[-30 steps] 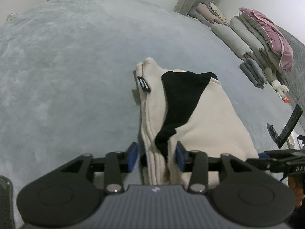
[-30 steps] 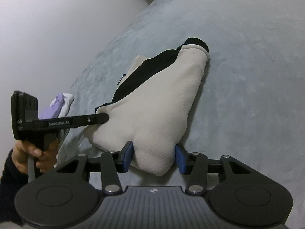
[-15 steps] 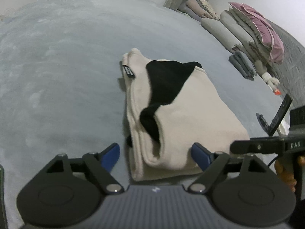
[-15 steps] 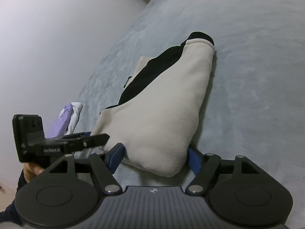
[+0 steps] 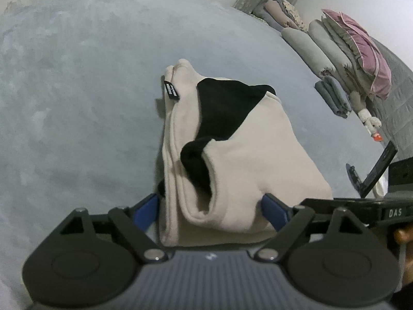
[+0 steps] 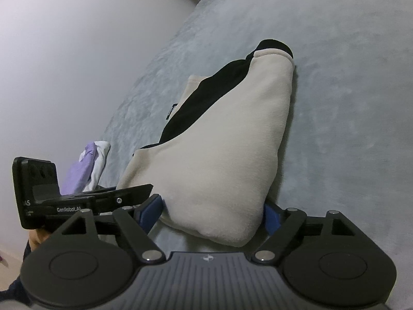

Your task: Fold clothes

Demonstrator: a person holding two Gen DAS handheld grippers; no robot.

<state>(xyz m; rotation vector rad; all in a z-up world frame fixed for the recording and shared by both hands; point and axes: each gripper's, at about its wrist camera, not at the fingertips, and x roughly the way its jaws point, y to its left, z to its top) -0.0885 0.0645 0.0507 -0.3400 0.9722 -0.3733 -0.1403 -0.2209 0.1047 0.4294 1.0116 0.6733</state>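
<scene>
Centre frame, both views: folded cream-and-black garment (image 5: 258,160) lying on grey bed cover (image 5: 77,103).
Left gripper (image 5: 210,210): jaws closing but still apart, straddling near hem, pads off cloth.
Right gripper (image 6: 215,213): jaws opening, near corner between them, not pinched.
Edges: black tag (image 5: 171,91) at upper-left fold.
Free room: bare cover left; bedding stack (image 5: 343,51) upper right.

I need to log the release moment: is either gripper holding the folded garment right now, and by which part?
Nothing is held. The left gripper is closing and the right gripper opening, each straddling the near edge of the cream-and-black garment, pads clear.
</scene>
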